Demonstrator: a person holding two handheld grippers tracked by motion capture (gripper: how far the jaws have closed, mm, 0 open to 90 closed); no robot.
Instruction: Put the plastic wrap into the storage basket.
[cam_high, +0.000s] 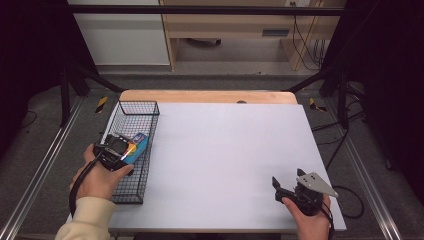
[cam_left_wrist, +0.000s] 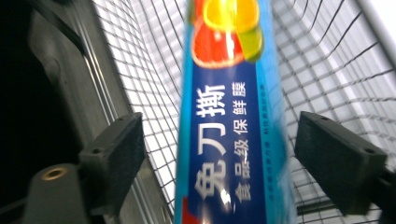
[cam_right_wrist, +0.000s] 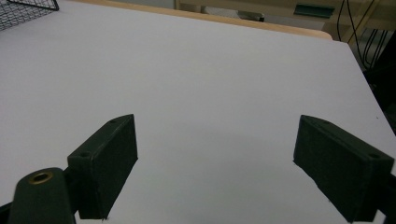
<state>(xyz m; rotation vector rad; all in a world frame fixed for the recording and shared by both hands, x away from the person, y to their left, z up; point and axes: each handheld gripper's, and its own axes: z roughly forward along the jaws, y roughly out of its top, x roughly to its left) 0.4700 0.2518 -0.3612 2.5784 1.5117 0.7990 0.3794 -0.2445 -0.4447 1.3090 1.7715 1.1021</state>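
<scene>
Left gripper view: blue box (cam_left_wrist: 229, 140) lies between wide-open left hand-held gripper (cam_left_wrist: 219, 154) pads, untouched.

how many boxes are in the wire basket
1: a blue cling-film box lies in the black wire basket at the table's left side, between the open left tongs. Nothing else shows inside, though the hand hides part.

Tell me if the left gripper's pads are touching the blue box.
Apart. In the left gripper view the pads stand clear on both sides of the blue box, with basket mesh showing through each gap.
</scene>
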